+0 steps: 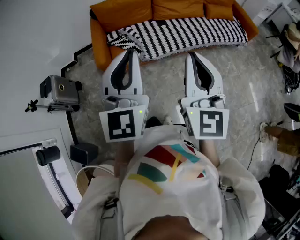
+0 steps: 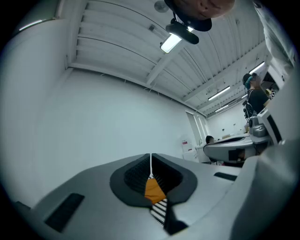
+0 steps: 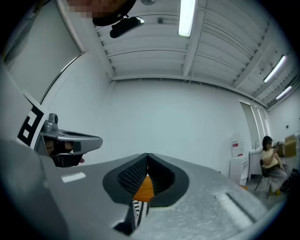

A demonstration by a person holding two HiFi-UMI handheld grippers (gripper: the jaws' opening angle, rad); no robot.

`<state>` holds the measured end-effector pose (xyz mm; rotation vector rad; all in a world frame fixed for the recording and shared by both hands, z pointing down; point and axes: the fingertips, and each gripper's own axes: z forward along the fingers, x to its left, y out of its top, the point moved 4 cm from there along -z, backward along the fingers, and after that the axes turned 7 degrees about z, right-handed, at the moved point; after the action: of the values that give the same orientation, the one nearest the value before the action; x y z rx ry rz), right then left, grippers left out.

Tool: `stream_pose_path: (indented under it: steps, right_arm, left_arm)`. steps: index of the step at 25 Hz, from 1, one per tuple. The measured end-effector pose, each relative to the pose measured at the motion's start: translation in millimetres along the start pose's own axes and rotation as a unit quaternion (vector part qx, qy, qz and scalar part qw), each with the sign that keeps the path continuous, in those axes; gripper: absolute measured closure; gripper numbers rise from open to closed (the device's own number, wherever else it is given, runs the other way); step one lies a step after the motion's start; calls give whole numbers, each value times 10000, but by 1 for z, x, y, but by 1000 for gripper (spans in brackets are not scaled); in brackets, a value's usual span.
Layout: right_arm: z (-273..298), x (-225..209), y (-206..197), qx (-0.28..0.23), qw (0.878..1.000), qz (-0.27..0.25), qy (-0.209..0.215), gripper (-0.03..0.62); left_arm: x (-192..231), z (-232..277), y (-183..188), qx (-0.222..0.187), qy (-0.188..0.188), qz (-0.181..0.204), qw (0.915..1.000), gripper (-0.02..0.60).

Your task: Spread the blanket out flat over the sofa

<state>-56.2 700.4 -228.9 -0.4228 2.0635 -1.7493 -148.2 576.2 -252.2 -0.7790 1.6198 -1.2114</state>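
A black-and-white striped blanket (image 1: pixel 187 32) lies along the seat of the orange sofa (image 1: pixel 123 13), bunched into folds at its left end. In the head view both grippers are held side by side in front of the sofa, over the stone floor and short of the blanket. My left gripper (image 1: pixel 133 51) is shut with nothing in it, its tips near the bunched end. My right gripper (image 1: pixel 191 55) is shut and empty too. In the left gripper view the sofa (image 2: pixel 153 189) and blanket (image 2: pixel 161 209) show through the gap below the tips; the right gripper view shows the blanket (image 3: pixel 138 209) likewise.
A camera on a tripod (image 1: pixel 60 89) stands at the left by the white wall, with a black box (image 1: pixel 84 152) near it. Cables and gear (image 1: pixel 290 70) crowd the right edge, beside a shoe (image 1: pixel 266 131). A seated person (image 3: pixel 270 161) is far off.
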Motion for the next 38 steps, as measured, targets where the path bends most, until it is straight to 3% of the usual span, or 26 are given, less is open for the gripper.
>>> stream_pose_path:
  steps: [9,23,38]
  right_arm:
    - [-3,-6,-3,33,10000,-12,51,589]
    - [2,4,-5,-105,9992,120,378,589]
    - [17,13,-20,207,9963,394,731,589]
  left_arm:
    - [-14,3,0,6,-58,76,10000,558]
    - [-4,-8,-2,108,242,189,9995,558]
    - [18,-9,-13,390,607,170,9972,558]
